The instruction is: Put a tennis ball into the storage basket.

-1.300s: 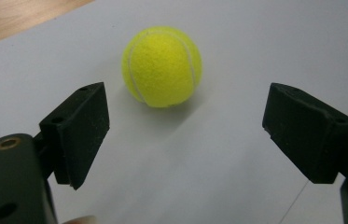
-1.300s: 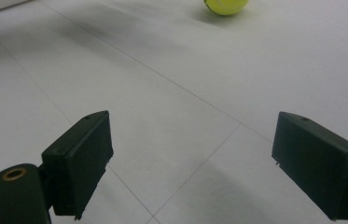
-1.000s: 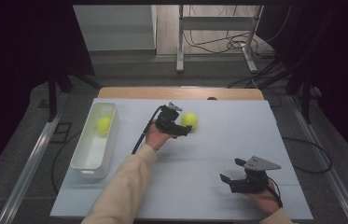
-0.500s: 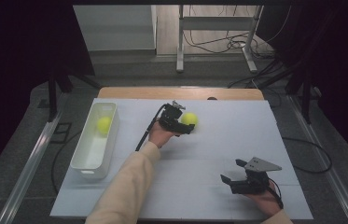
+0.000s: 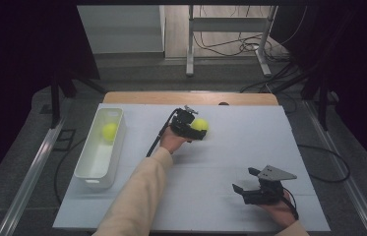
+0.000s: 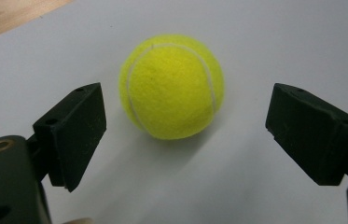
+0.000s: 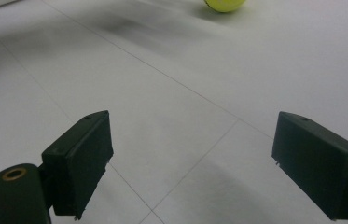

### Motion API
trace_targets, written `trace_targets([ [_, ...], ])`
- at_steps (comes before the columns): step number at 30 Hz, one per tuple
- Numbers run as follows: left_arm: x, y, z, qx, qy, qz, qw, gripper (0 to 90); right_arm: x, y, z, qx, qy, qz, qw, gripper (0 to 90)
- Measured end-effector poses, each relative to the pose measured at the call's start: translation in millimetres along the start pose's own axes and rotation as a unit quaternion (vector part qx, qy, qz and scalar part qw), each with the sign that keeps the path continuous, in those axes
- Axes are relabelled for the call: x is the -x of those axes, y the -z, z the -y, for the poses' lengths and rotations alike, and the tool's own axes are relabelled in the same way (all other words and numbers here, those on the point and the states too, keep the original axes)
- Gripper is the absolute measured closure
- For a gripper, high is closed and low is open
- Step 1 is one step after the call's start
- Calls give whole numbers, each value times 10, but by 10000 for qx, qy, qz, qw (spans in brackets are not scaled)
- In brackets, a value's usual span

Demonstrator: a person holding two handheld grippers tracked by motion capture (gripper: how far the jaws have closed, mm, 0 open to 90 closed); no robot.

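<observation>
The tennis ball (image 6: 171,86) lay on the table (image 5: 220,147), well right of the white bin (image 5: 88,169), and your left gripper (image 5: 197,132) reached it: jaws wide, just been opening, ball between them but untouched. One other ball (image 5: 109,131) already sat in that bin. Gripping and carrying were left, I judge. Far from the bin, your right gripper (image 5: 247,181) rested, wide and empty.

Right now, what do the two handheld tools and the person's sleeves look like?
Both are black two-jaw tools with blocky, flat-faced pads. The left tool trails a black cable toward the table's near edge, and a brass-coloured ring sits in its body. The right tool carries a grey three-cornered plate on top. The left arm wears a long beige sleeve.
</observation>
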State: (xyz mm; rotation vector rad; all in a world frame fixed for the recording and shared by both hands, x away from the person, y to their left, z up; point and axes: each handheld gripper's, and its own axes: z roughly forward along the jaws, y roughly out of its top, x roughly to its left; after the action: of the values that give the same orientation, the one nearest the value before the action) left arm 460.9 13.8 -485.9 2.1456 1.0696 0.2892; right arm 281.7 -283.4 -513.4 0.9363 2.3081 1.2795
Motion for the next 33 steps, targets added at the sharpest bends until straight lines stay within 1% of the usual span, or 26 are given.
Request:
trace_targets([
  [2, -9, -21, -4, -27, -30, -5, 10000, 124, 1, 2, 0, -9, 1, 3, 10000, 126],
  [5, -21, -64, -11, -57, -25, -7, 10000, 121, 1, 0, 1, -1, -8, -6, 10000, 126],
  [11, -47, -154, -24, -79, 22, -27, 10000, 114, 2, -1, 4, -6, -20, 0, 10000, 126],
  [18, -77, -217, -51, -113, 70, -57, 9999, 111, 4, -2, 8, -11, -35, -6, 10000, 125],
  [24, -86, -285, -85, -136, 79, -27, 9999, 111, 7, -6, 12, -18, -42, -5, 10000, 125],
  [29, -92, -357, -99, -189, 140, -30, 9997, 115, 10, -10, 13, -40, -41, 7, 10000, 125],
  [33, -108, -409, -91, -244, 226, -6, 9994, 150, 12, -11, 13, -38, -40, 8, 10000, 125],
])
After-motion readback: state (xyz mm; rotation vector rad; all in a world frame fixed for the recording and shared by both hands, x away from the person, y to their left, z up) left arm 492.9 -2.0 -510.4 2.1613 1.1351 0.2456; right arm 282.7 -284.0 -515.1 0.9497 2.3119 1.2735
